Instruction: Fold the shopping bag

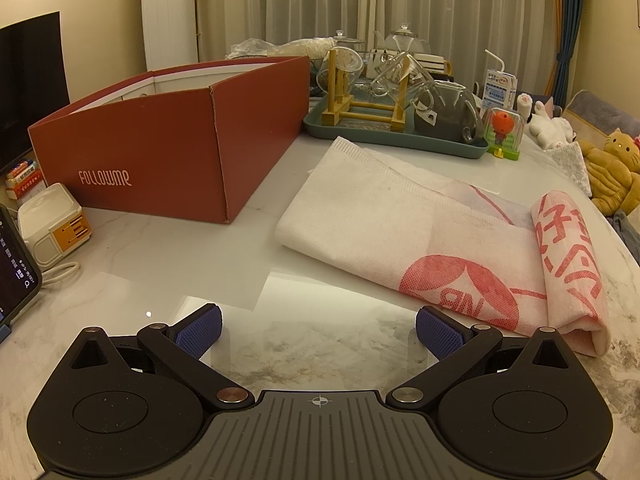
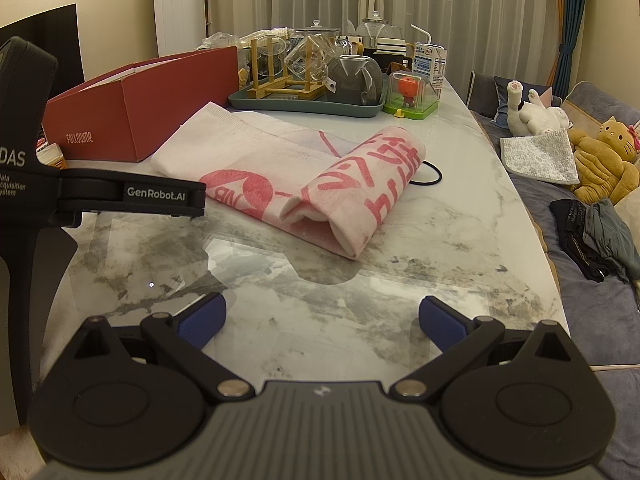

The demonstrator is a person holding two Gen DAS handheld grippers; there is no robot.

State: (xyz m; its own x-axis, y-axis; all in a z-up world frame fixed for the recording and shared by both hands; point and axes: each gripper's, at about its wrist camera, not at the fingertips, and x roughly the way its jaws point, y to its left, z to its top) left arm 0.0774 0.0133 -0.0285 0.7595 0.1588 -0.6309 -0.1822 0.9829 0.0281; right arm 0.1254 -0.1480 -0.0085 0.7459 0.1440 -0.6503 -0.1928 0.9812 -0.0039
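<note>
My left gripper [image 1: 319, 332] has its blue pads spread wide and empty over the marble table [image 1: 160, 248]. My right gripper [image 2: 322, 322] is likewise spread, holding nothing. The white shopping bag [image 2: 280, 168] with red print lies ahead of both, its right end rolled over, untouched. Beyond it to the left sits a red cardboard box [image 1: 160, 140]; farther ahead, a green tray [image 1: 394, 136] of glassware.

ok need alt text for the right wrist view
A white shopping bag with red print lies on a marble table, its near end rolled over. The open right claw hovers before it, empty; the left claw reaches in from the left. Behind stand a red box and glassware tray.
</note>
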